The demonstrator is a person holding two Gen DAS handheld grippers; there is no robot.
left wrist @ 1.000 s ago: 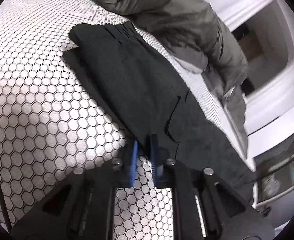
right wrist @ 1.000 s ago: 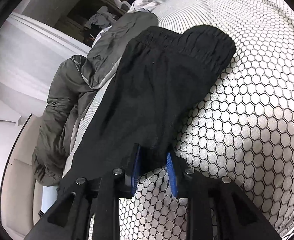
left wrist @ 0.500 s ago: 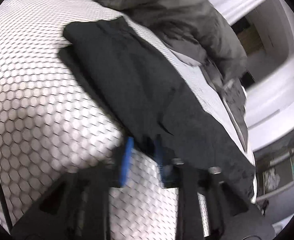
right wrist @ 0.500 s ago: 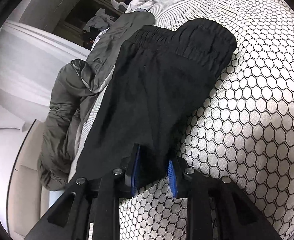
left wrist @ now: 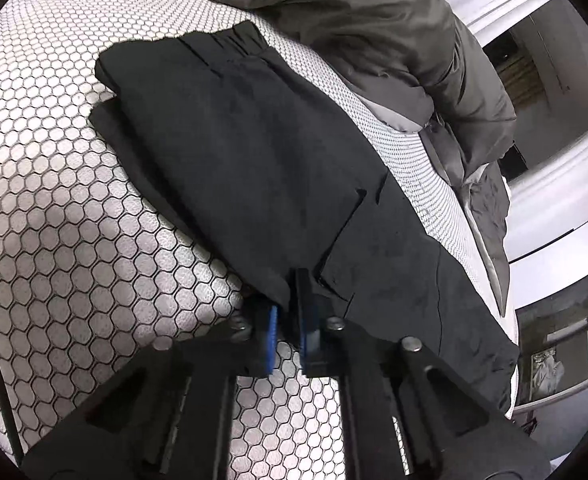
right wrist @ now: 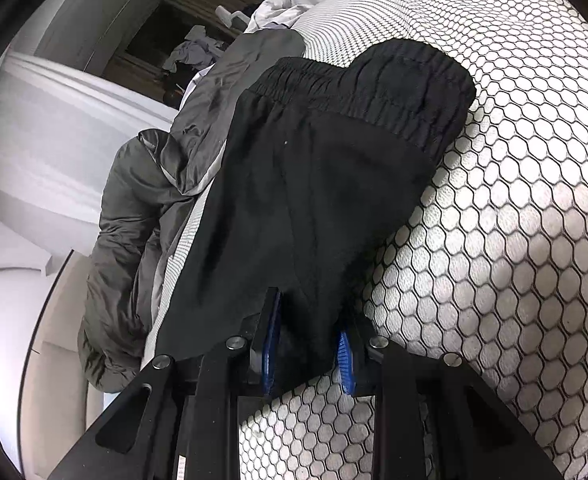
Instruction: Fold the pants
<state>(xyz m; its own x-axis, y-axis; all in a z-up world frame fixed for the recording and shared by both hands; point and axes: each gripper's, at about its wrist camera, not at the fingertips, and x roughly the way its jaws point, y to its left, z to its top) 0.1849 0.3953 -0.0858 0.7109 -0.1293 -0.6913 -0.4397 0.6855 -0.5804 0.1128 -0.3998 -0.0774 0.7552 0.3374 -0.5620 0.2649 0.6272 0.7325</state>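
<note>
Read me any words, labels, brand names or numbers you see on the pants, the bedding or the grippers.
No text can be read.
black pants: no label or logo shows.
honeycomb bed cover: pattern only.
right gripper: a small sticker near the bottom edge, too small to read.

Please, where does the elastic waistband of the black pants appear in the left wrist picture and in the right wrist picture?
Left wrist view: the waistband lies at the upper middle, at the far end of the black pants.
Right wrist view: the waistband runs across the upper middle, far from the right gripper.
Shared landmark: the grey jacket, next to the pants in both views.
</note>
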